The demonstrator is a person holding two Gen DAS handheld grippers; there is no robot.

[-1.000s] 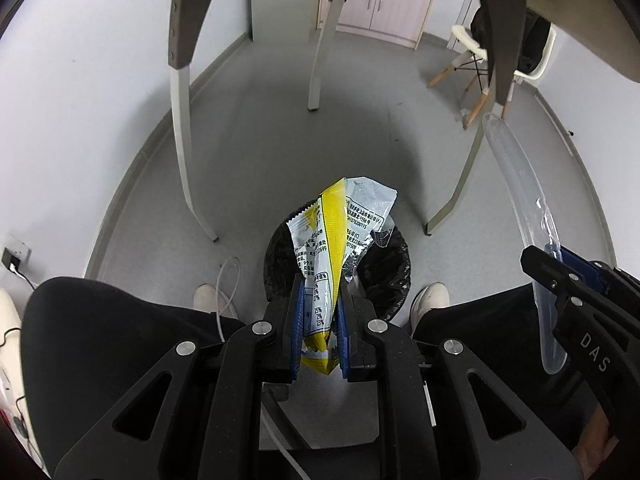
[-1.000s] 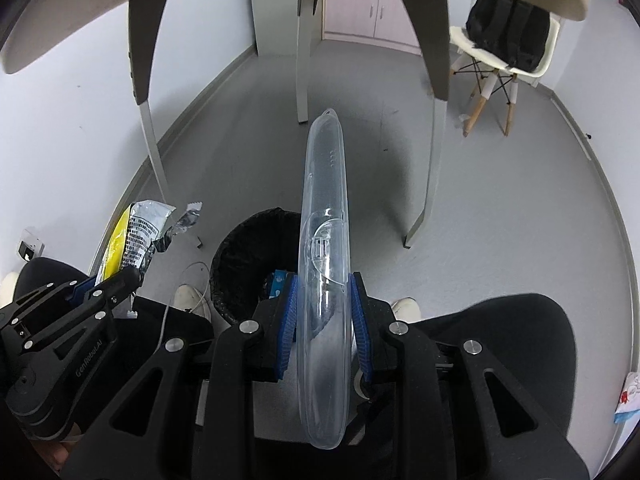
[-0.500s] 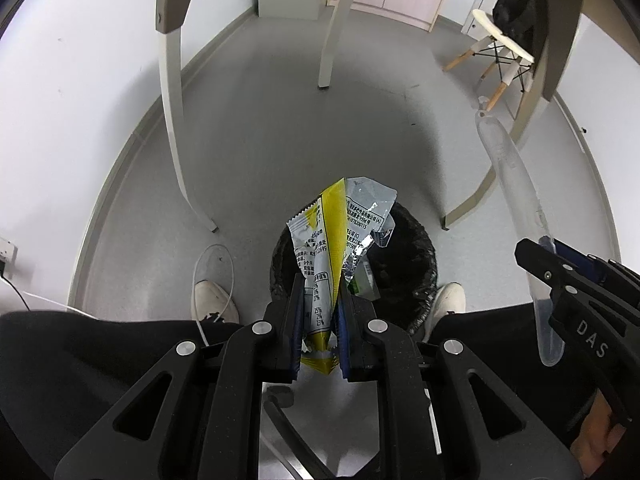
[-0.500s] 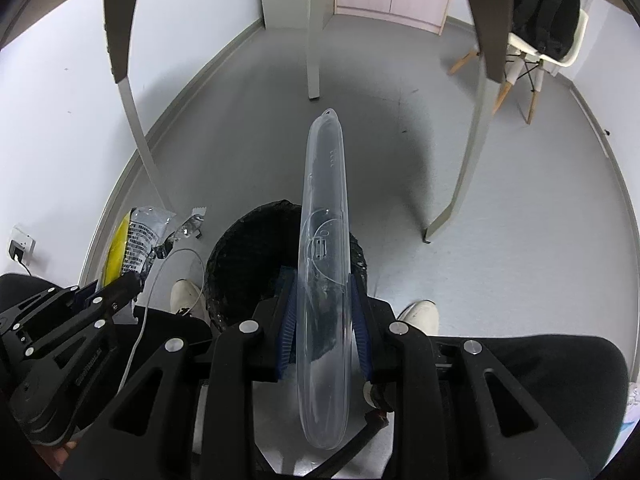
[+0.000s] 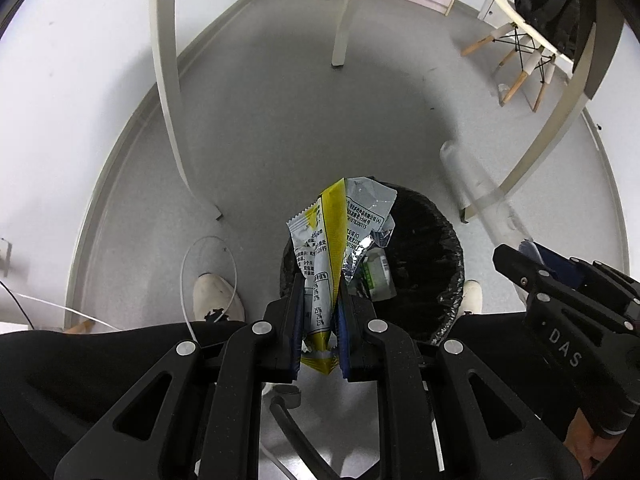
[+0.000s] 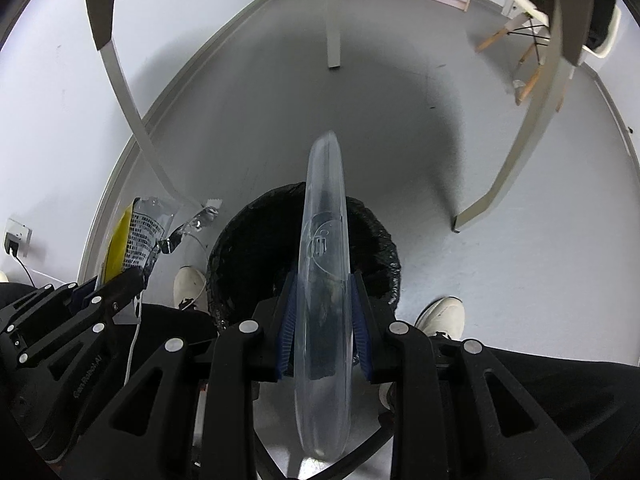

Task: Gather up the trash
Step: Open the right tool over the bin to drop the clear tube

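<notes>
A crumpled yellow and silver snack wrapper (image 5: 330, 248) stands up between the blue pads of my left gripper (image 5: 319, 304), which is shut on it. The wrapper (image 6: 134, 236) also shows at the left of the right wrist view. My right gripper (image 6: 323, 300) is shut on a long clear plastic lid (image 6: 323, 248), held edge-on; in the left wrist view the lid (image 5: 476, 196) is blurred. Both grippers point steeply down over a round bin with a black liner (image 5: 432, 248), (image 6: 248, 256). A white and green package (image 5: 376, 276) lies inside the bin.
A person's black trousers (image 5: 100, 360) and white shoes (image 5: 216, 296), (image 6: 440, 314) flank the bin. Curved table legs (image 5: 168, 92), (image 6: 520, 152) rise left and right over grey floor. A white cable (image 5: 208, 248) loops by the left shoe. A chair with a dark backpack (image 5: 540, 20) stands far right.
Both grippers have sunk toward the bin and moved forward over it, so the bin looks larger and more centred. Wrapper and lid stay gripped as before.
</notes>
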